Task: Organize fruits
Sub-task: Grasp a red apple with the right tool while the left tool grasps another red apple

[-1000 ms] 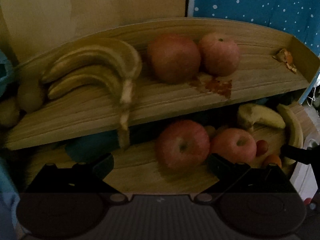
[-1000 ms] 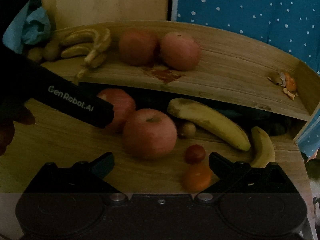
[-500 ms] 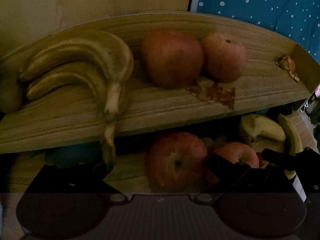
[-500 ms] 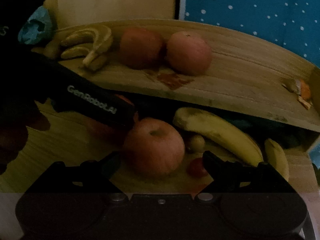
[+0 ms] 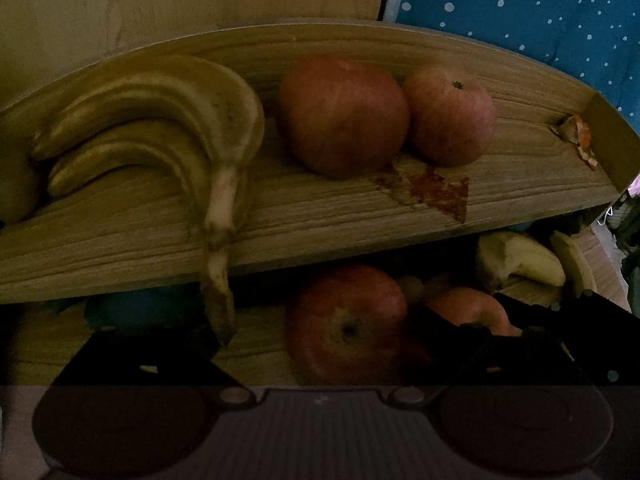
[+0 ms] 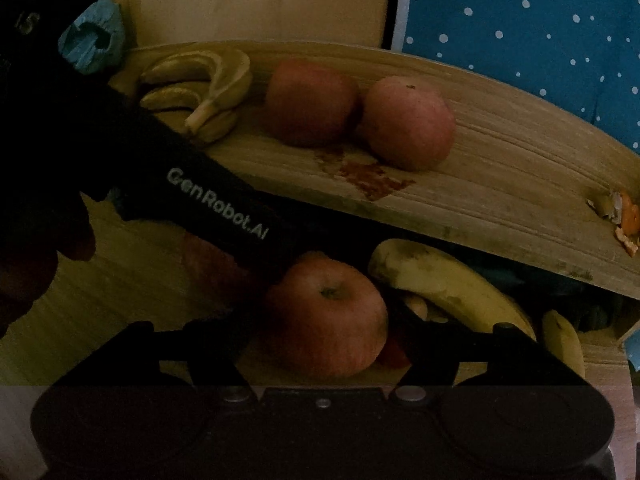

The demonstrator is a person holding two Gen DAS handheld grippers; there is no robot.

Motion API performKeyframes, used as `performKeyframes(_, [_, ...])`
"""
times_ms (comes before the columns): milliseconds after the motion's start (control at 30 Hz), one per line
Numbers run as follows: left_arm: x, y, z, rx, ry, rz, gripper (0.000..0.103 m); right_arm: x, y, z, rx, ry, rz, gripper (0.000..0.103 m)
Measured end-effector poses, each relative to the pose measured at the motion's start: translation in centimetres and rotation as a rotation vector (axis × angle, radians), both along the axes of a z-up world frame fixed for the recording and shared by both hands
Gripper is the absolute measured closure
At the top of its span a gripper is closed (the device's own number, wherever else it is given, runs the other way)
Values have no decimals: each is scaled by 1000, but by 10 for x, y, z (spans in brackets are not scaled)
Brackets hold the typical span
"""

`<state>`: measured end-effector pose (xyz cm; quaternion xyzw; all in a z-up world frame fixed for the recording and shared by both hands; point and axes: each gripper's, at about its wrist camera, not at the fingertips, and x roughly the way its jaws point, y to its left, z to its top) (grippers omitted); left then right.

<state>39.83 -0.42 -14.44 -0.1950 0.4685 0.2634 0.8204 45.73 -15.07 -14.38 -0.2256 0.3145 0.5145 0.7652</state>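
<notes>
Both sets of tongs, left tongs (image 5: 320,344) and right tongs (image 6: 320,344), gape apart, each straddling its own apple (image 5: 348,326) (image 6: 324,316) on the counter; close gently, centred, to avoid bruising.

- The light is dim and yellowish; the lower edges of both views fall into shadow.
- A pale wood-grain wall panel (image 5: 192,0) stands behind everything.
- To its right hangs a teal cloth with white dots (image 6: 520,32).
- A raised wooden shelf with a low back rim (image 5: 360,216) crosses both views.
- Below it lies a lower wood-grain bench (image 6: 132,272).
- A reddish-brown stain (image 5: 436,192) marks the shelf.
</notes>
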Motion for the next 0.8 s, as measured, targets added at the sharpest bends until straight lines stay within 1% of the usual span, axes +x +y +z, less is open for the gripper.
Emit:
performKeyframes(200, [9, 0, -2, -13, -4, 25, 6, 0, 4, -5, -9, -19, 21, 29])
performKeyframes(367, [7, -1, -6, -18, -17, 39, 5, -4, 6, -12, -23, -66, 45, 31])
performKeyframes(533, [0, -4, -9, -15, -26, 42, 11, -6, 3, -13, -26, -65, 43, 32])
performKeyframes(600, [-1, -5, -9, -5, -26, 39, 11, -7, 1, -12, -28, -59, 47, 32])
performKeyframes(733, [0, -5, -12, -3, -22, 45, 7, -11, -4, -12, -31, -64, 55, 32])
performKeyframes(800, [5, -5, -17, 5, -12, 48, 7, -11, -5, -12, -31, -66, 58, 31])
